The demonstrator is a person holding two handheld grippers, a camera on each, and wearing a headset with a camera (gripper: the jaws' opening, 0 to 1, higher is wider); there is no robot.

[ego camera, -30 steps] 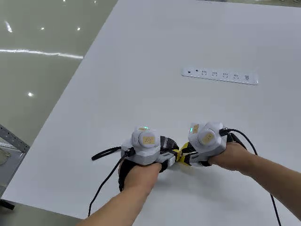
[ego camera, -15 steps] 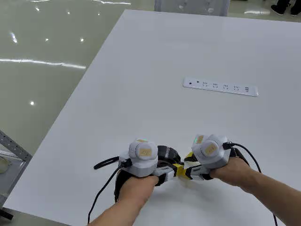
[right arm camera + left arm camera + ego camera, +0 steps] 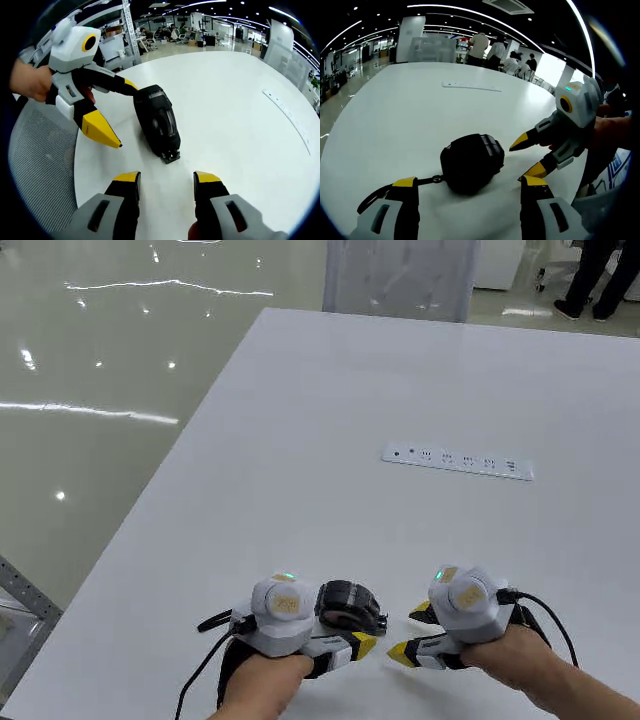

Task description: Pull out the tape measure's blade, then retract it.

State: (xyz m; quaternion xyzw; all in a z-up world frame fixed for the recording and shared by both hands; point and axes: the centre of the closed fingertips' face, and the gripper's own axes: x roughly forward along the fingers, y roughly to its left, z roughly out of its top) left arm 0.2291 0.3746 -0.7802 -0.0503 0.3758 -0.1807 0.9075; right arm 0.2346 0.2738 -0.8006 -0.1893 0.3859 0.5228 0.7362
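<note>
The left claw (image 3: 470,185) is spread, with its yellow-tipped jaws on either side of the black, rounded plastic tape measure (image 3: 471,161). The tape measure lies on the white tabletop (image 3: 330,440) close to its near edge. The right claw (image 3: 166,179) is spread and empty, facing the case's mouth. A long white power strip (image 3: 457,461) lies well apart.

Tape measure (image 3: 349,606) lies just beside left gripper (image 3: 357,639).

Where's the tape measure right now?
In the head view, the tape measure lies on the table near its front edge, between the left gripper and the right gripper, closer to the left.
</note>
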